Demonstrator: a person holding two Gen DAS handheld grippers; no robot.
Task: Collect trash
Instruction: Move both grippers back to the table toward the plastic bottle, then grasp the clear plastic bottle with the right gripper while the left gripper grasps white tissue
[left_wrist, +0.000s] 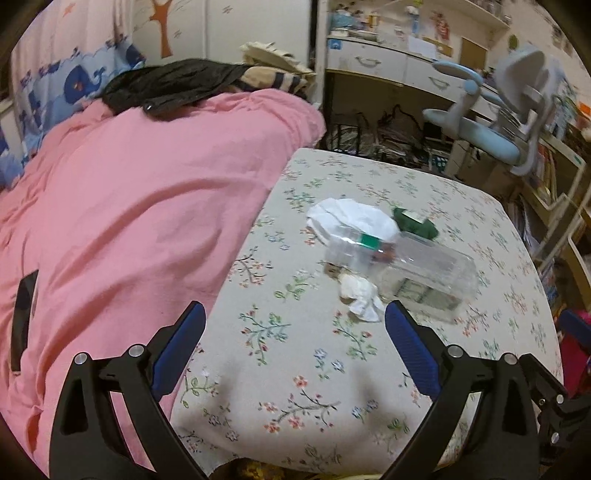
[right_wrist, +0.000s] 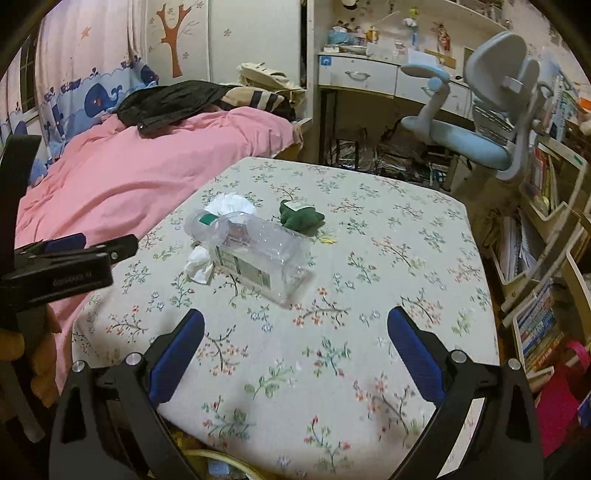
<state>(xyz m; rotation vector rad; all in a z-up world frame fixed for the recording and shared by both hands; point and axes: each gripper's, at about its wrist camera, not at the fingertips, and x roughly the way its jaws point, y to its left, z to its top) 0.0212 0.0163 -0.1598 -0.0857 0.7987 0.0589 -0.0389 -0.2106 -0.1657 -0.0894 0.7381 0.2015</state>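
On the floral bedsheet (left_wrist: 317, 369) (right_wrist: 332, 347) lies a clear plastic bottle (left_wrist: 413, 269) (right_wrist: 258, 254) on its side. A small crumpled white tissue (left_wrist: 360, 299) (right_wrist: 199, 266) touches its near side. A larger white crumpled paper (left_wrist: 351, 218) (right_wrist: 231, 203) lies behind the bottle's neck, and a crumpled green wrapper (left_wrist: 415, 223) (right_wrist: 299, 216) is just beyond. My left gripper (left_wrist: 295, 314) is open, short of the small tissue. My right gripper (right_wrist: 295, 321) is open, short of the bottle's base. The left gripper's body (right_wrist: 62, 266) shows at the left edge of the right wrist view.
A pink duvet (left_wrist: 129, 229) (right_wrist: 140, 173) covers the bed's left side, with dark clothing (left_wrist: 173, 85) piled at its far end. Beyond the bed stand a desk (right_wrist: 369, 77), a blue swivel chair (right_wrist: 472, 133) and bookshelves (right_wrist: 546, 236) on the right.
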